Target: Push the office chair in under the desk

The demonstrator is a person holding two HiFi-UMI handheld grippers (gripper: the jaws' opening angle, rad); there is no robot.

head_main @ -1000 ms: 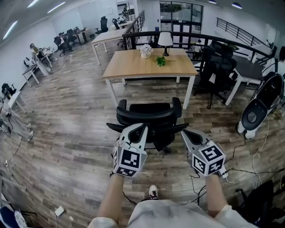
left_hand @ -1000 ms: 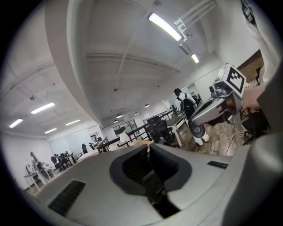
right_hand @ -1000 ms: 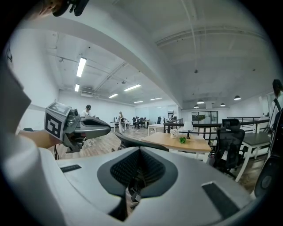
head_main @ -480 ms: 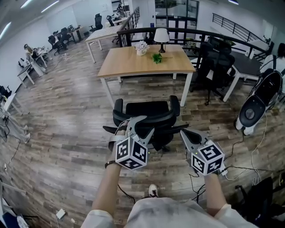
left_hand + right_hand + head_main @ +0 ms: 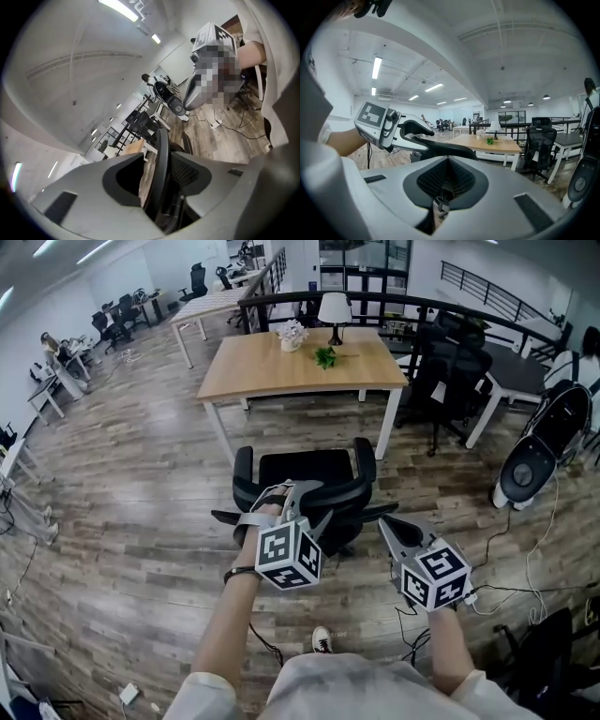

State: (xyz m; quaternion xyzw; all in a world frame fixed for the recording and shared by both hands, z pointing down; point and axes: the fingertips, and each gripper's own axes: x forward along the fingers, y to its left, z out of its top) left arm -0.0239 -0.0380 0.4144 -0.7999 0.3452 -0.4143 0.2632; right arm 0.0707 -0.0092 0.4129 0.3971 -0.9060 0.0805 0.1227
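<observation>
The black office chair (image 5: pixel 305 479) stands just in front of the wooden desk (image 5: pixel 300 371), its back toward me. My left gripper (image 5: pixel 298 504) is turned sideways at the top of the backrest; its jaws are opening. The backrest's edge (image 5: pixel 161 159) runs through the gap between them, and the pads do not press on it. My right gripper (image 5: pixel 385 520) is shut with nothing in it, its tip by the chair's right armrest (image 5: pixel 378 511). The right gripper view shows the chair's back (image 5: pixel 440 147) close ahead, the desk (image 5: pixel 487 143) behind it and the left gripper (image 5: pixel 401 131).
A lamp (image 5: pixel 335 310), flowers (image 5: pixel 291 334) and a small plant (image 5: pixel 325 357) stand on the desk. More black chairs (image 5: pixel 455 371) and a round black-and-white appliance (image 5: pixel 530 474) stand to the right. Cables (image 5: pixel 511 601) lie on the floor there. My shoe (image 5: pixel 322 641) is behind the chair.
The left gripper has rolled sideways, moved up to the backrest and opened its jaws around the edge. The right gripper has barely moved. The chair and desk look a little nearer.
</observation>
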